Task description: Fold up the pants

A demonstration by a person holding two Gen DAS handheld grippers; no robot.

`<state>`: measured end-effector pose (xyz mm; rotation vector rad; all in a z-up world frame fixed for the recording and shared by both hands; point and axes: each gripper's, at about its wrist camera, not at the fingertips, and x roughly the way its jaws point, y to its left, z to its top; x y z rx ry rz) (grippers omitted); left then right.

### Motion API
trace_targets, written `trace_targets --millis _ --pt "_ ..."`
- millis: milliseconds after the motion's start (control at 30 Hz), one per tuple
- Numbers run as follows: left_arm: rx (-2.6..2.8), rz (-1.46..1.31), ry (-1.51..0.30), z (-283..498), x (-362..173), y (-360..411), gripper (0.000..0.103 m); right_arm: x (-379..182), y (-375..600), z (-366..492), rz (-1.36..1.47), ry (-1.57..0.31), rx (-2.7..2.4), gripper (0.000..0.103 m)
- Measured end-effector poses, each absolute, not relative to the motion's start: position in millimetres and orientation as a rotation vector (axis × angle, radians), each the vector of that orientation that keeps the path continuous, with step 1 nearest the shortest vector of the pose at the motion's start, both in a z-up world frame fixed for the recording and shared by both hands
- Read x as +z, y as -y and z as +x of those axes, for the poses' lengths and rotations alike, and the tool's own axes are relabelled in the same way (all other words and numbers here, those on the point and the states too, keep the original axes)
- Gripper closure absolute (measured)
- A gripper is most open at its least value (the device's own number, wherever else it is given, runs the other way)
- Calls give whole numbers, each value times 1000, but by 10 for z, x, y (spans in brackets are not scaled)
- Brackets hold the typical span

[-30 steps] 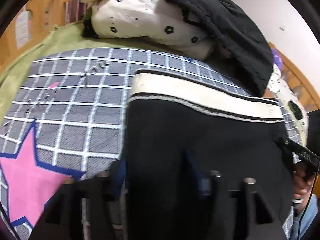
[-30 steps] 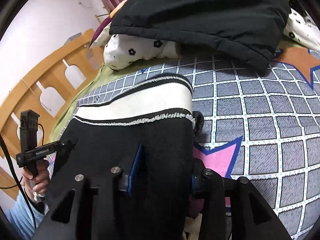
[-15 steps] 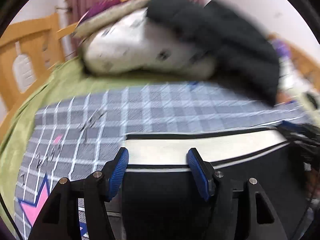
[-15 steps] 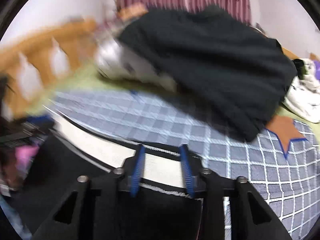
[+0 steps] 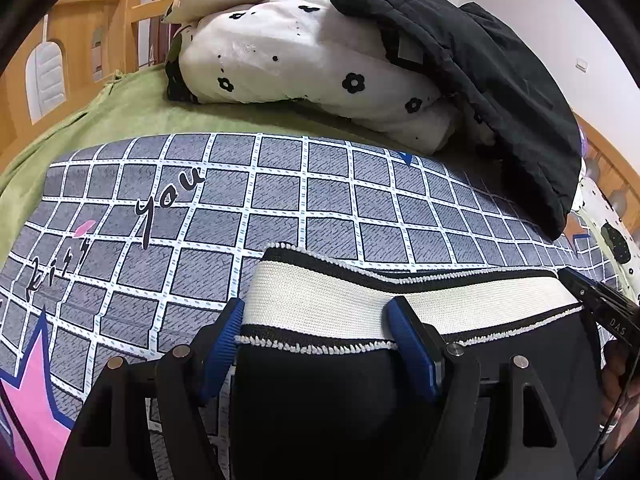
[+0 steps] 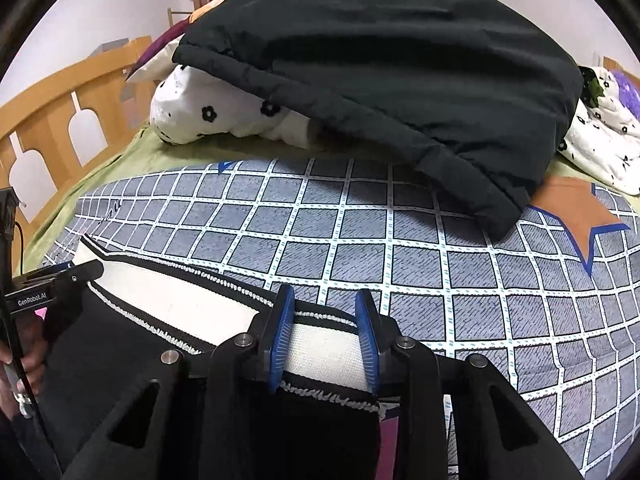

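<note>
Black pants (image 5: pixel 320 400) with a white waistband (image 5: pixel 340 300) lie flat on a grey checked blanket (image 5: pixel 280 208). My left gripper (image 5: pixel 318 344) sits at the band's left end. Its jaws are opening, one pad beside the band's edge, the other resting on the band. In the right wrist view the pants (image 6: pixel 120 360) run off to the left. My right gripper (image 6: pixel 323 340) is shut on the right end of the waistband (image 6: pixel 168 292), which fills the gap between its blue pads. Each view shows the other gripper at its edge, held by a hand (image 6: pixel 24 356).
A black jacket (image 6: pixel 380 60) lies over a white flower-print quilt (image 5: pixel 300 52) at the far side of the bed. A wooden bed frame (image 6: pixel 48 112) stands at the left. Green sheet (image 5: pixel 120 108) borders the blanket. Bare blanket lies between the pants and the pile.
A second ago the black cloth covered both grippers' fingers; now only the waistband lies between the pads. The left jaws stand wider than half a second ago, and the right jaws narrowed.
</note>
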<state>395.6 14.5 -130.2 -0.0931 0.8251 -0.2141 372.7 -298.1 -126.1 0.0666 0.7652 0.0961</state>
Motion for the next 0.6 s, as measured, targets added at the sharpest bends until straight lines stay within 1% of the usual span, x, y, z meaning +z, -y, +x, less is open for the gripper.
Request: trace_targets --millis 600 --pt "-196 -57 -796 3891 -1257 -125 31 -1218 2966 3699 29 -763 83 73"
